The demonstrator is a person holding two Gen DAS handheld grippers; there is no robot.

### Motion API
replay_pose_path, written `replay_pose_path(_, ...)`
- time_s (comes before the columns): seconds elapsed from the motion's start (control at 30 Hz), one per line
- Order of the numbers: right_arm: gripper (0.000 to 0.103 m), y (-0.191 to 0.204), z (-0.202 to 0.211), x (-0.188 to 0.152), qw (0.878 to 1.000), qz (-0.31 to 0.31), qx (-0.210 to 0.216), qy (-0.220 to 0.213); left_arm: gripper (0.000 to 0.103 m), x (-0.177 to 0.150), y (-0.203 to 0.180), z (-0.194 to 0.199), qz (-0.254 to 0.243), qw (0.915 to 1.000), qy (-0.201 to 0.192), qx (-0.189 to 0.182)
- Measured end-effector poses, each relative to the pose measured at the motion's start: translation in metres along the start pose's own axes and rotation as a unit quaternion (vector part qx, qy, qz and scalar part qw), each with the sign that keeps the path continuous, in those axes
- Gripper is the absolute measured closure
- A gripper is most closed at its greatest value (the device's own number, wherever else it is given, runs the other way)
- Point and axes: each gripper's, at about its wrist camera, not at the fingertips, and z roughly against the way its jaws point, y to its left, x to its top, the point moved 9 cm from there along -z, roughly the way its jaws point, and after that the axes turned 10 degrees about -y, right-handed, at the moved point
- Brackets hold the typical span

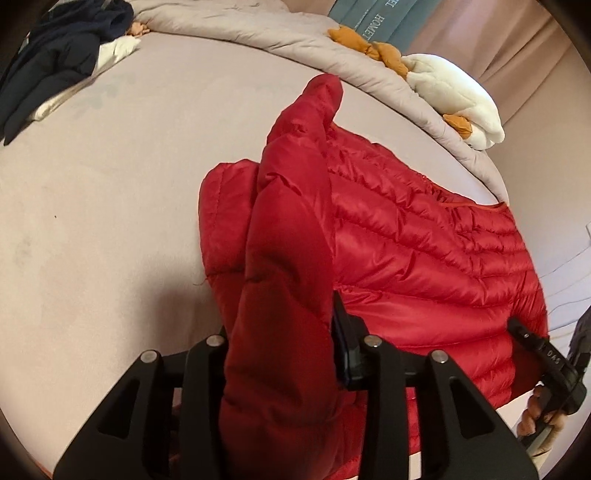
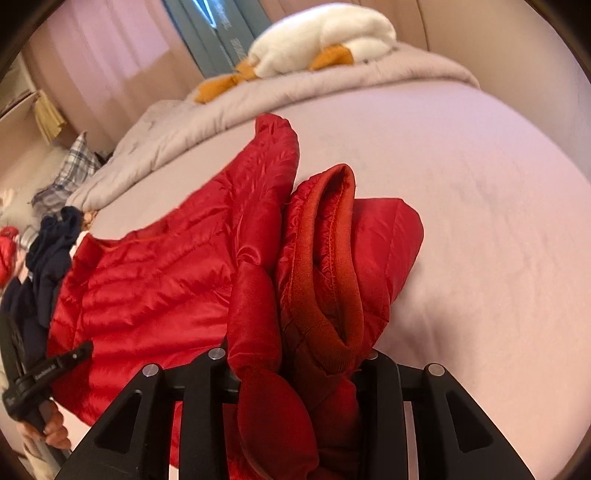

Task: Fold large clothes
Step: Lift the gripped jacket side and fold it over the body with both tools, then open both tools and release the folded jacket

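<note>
A red quilted puffer jacket (image 1: 417, 236) lies on the bed, its body spread flat. My left gripper (image 1: 284, 354) is shut on a fold of the jacket near its sleeve, which drapes forward between the fingers. My right gripper (image 2: 295, 373) is shut on the jacket's collar end (image 2: 325, 280), where the orange-lined collar and a sleeve bunch up between the fingers. The jacket body also shows in the right wrist view (image 2: 147, 280). Each gripper appears at the edge of the other's view, the right one (image 1: 546, 362) and the left one (image 2: 48, 369), at the jacket's edge.
The bed has a pale pink sheet (image 1: 110, 206) and a grey duvet (image 1: 258, 29) bunched along the far side. A white and orange plush toy (image 1: 454, 96) lies on the duvet. Dark navy clothes (image 1: 55, 62) are piled at one corner. Curtains and teal boxes stand behind.
</note>
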Motion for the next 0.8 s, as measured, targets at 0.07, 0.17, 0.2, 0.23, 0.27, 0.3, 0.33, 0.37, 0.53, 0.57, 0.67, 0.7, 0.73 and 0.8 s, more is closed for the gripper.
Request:
replay_pose_path(0.07,0.068,-0.002,-0.002,-0.003,1.0,-0.004,-0.003,0.005,0.061,-0.004,0.0,-0.002,-0.001,1.0,0.004,0.007)
replay_pose_path(0.17,0.065,-0.004,-0.003,-0.006,1.0,-0.009,-0.007,0.011,0.057,-0.005,0.004,-0.005,-0.001,0.9998,0.006,0.018)
replay_pose_path(0.2,0.064,-0.006,-0.003,-0.007,1.0,-0.01,-0.008,0.013,0.054,-0.007,0.003,-0.005,-0.003,0.9997,0.006,0.021)
replay_pose_path(0.23,0.063,-0.009,-0.007,-0.006,1.0,-0.012,-0.009,0.015,0.052,-0.007,0.004,-0.006,-0.006,0.9997,0.005,0.025)
replay_pose_path(0.27,0.061,-0.012,-0.007,-0.008,1.0,-0.014,-0.01,0.017,0.051,-0.004,0.007,-0.009,-0.008,0.9996,0.004,0.026)
replay_pose_path(0.3,0.061,-0.013,-0.009,-0.007,1.0,-0.016,-0.011,0.019,0.049,-0.004,0.008,-0.009,-0.009,0.9996,0.004,0.028)
replay_pose_path(0.33,0.058,-0.015,-0.01,-0.009,1.0,-0.018,-0.013,0.02,0.046,-0.006,0.009,-0.009,-0.007,0.9995,0.004,0.029)
replay_pose_path(0.37,0.057,-0.017,-0.01,-0.011,0.999,-0.021,-0.015,0.021,0.044,-0.006,0.012,-0.009,-0.004,0.9995,0.005,0.03)
replay_pose_path(0.53,0.044,-0.027,-0.01,-0.018,0.998,-0.052,-0.021,0.025,0.032,-0.011,0.021,-0.005,0.001,0.9994,0.005,0.034)
replay_pose_path(0.57,0.04,-0.029,-0.008,-0.02,0.998,-0.058,-0.022,0.025,0.03,-0.012,0.022,-0.004,0.002,0.9994,0.005,0.034)
replay_pose_path(0.67,0.032,-0.034,-0.002,-0.024,0.997,-0.068,-0.031,0.026,0.025,-0.016,0.026,0.002,0.008,0.9994,0.004,0.035)
replay_pose_path(0.7,0.031,-0.036,0.0,-0.025,0.997,-0.07,-0.034,0.026,0.024,-0.017,0.027,0.005,0.01,0.9994,0.003,0.032)
replay_pose_path(0.73,0.03,-0.036,0.0,-0.026,0.996,-0.072,-0.037,0.026,0.023,-0.019,0.028,0.007,0.012,0.9995,0.003,0.03)
replay_pose_path(0.8,0.027,-0.037,0.006,-0.028,0.996,-0.068,-0.048,0.024,0.019,-0.022,0.033,0.016,0.016,0.9993,0.0,0.034)
